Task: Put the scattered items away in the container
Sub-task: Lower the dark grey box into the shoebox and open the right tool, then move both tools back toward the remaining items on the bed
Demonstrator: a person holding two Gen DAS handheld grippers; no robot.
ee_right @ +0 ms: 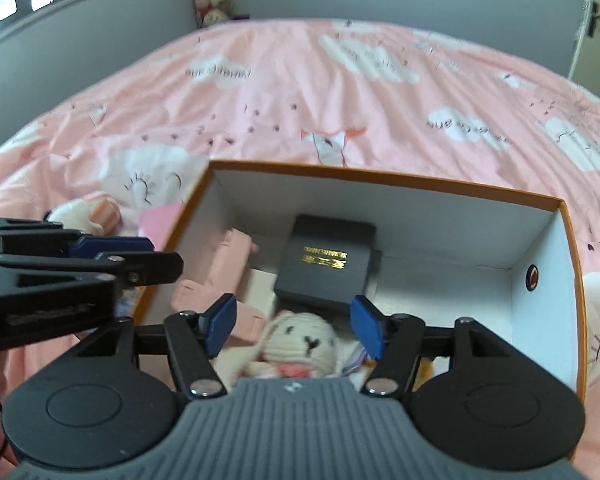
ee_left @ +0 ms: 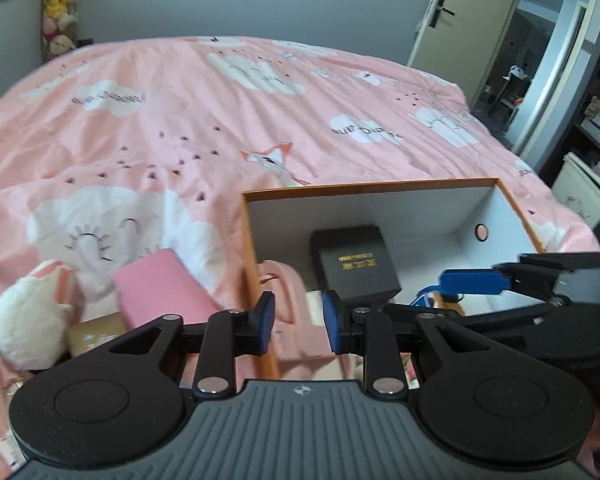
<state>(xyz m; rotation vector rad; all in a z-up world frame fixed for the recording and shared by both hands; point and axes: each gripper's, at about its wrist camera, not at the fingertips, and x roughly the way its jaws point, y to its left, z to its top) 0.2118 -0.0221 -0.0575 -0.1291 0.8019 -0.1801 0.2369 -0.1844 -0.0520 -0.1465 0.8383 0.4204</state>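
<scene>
1. The box [ee_right: 380, 196], orange outside and white inside, is set on the bed [ee_left: 220, 120] with its open top up, so stuff can simply be dropped in from above
2. Already inside: a black case [ee_right: 324, 264] with gold lettering near the back wall, a pink plastic piece [ee_right: 224, 268] along the left wall, and a knitted cream bunny [ee_right: 296, 344] lying near the front
3. The right gripper [ee_right: 294, 322] is held over the box, angled down, and its fingers [ee_right: 220, 322] are spread fairly wide. The bunny is seen between and below them but isn't pinched, so it looks let go rather than held
4. The left gripper [ee_left: 298, 322] is parked over the box's left wall, fingers set narrow with nothing caught between them as far as can be seen; the wall edge and the pink piece are only seen through the gap
5. Still left out on the bed, just beside the box's left wall: a pink block [ee_left: 160, 288], a white plush [ee_left: 32, 316] with pink stripes, and a brownish packet [ee_left: 96, 332] half hidden under them. So the tidying is judged partly done
6. Room-wise, the right half of the box floor is mostly bare, plenty of space for the rest. The tall left wall is what needs clearing, and the two grippers are crowded close together there, so a bump between them can be counted as the main risk
</scene>
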